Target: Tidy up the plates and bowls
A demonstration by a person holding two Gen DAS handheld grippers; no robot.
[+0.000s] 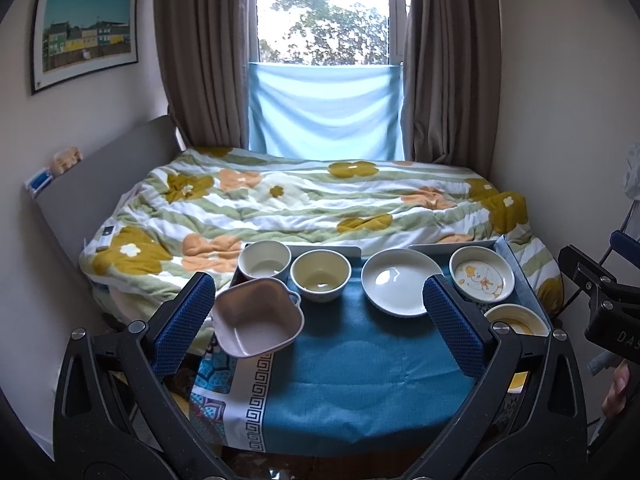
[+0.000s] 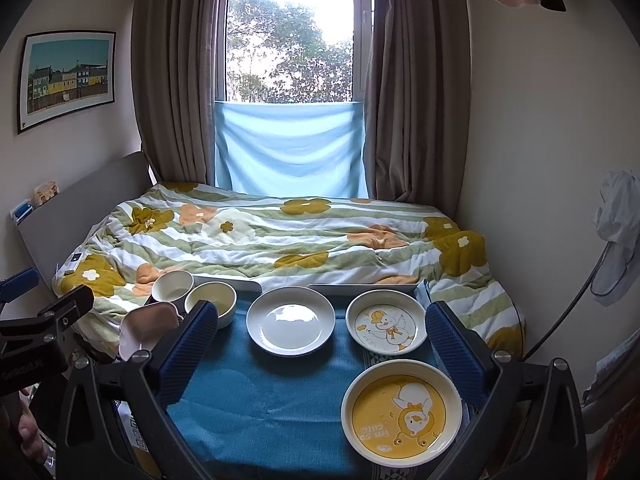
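Yellow duck plate point(image 2: 401, 412) lies flat.

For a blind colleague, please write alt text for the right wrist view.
Open right gripper above a blue cloth holding a white plate, a duck plate and a yellow duck plate. Two bowls and a pink dish sit left; a flowered bed and window behind.
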